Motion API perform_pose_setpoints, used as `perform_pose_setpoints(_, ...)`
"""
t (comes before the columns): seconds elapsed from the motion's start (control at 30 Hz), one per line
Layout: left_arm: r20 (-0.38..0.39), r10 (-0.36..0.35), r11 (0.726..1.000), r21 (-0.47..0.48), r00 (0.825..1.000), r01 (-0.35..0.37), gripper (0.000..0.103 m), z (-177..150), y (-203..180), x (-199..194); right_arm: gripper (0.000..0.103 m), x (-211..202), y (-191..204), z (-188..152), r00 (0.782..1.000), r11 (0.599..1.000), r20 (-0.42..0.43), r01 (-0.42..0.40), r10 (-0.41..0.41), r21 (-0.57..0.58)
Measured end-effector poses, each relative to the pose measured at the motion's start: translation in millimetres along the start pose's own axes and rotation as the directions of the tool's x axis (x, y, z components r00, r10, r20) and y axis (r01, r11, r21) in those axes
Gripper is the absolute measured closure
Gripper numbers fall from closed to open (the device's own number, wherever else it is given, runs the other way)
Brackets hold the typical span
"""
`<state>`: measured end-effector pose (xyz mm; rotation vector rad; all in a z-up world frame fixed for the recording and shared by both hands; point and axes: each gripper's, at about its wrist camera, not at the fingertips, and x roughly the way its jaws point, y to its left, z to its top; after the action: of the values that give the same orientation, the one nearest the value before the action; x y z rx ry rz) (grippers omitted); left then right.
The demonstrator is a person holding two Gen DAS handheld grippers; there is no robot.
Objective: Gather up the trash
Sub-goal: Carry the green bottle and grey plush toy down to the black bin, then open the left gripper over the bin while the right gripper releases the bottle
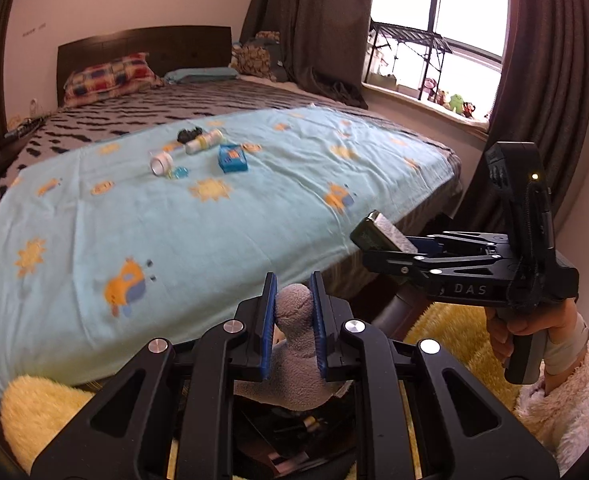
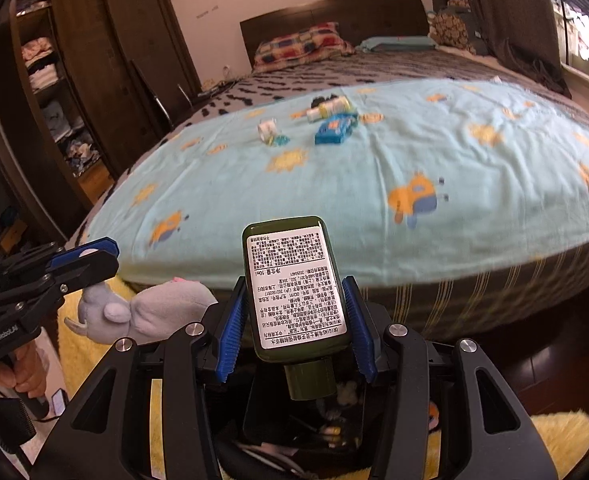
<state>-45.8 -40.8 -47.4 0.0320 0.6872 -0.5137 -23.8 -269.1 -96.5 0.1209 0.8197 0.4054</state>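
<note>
Left gripper (image 1: 294, 312) clamping grey plush toy (image 1: 294, 360), right gripper (image 2: 294, 320) gripping green bottle (image 2: 294, 280), both near bed edge (image 2: 454, 276).

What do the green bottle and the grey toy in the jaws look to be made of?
Green bottle: probably glossy plastic, going by its smooth sheen; it carries a white printed paper-like label and a matching screw cap. Grey toy: soft plush fabric with a fuzzy nap and stitched seams, squashed between the pads.

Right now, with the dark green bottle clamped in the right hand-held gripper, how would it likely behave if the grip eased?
The bottle looks like rigid, glossy plastic, so it could slip between the pads. It is held near its cap end with most of its body sticking out past the right hand-held gripper, so it may pivot or tip. Its flat-sided body probably would not roll far.
</note>
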Motion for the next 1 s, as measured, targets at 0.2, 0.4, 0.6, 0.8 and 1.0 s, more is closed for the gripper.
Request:
perform_pose_setpoints(0.2,-0.110,0.005,0.999,-0.036,0.994,-0.009,0.088,-28,-2,37,0.055,24,-14,-29,0.997,0.997,-0.081,0.019,-0.012,0.081)
perform_pose_setpoints(0.4,-0.249,0.007,0.995,-0.091,0.968,-0.031,0.088,-65,-1,91,0.055,58,-19,-60,0.981,0.992,-0.185,0.073,-0.053,0.107)
perform_pose_setpoints(0.6,-0.357,0.011,0.988,-0.140,0.934,-0.066,0.088,-99,6,135,0.055,84,-24,-80,0.965,0.986,-0.256,0.093,-0.056,0.136)
perform_pose_setpoints(0.8,-0.379,0.043,0.985,-0.138,0.925,-0.102,0.088,-108,13,152,0.055,111,-24,-92,0.950,0.984,-0.310,0.096,-0.047,0.147)
perform_pose_setpoints(1.0,-0.392,0.059,0.980,-0.152,0.918,-0.128,0.087,-113,21,154,0.054,117,-28,-95,0.951,0.983,-0.309,0.079,-0.025,0.166)
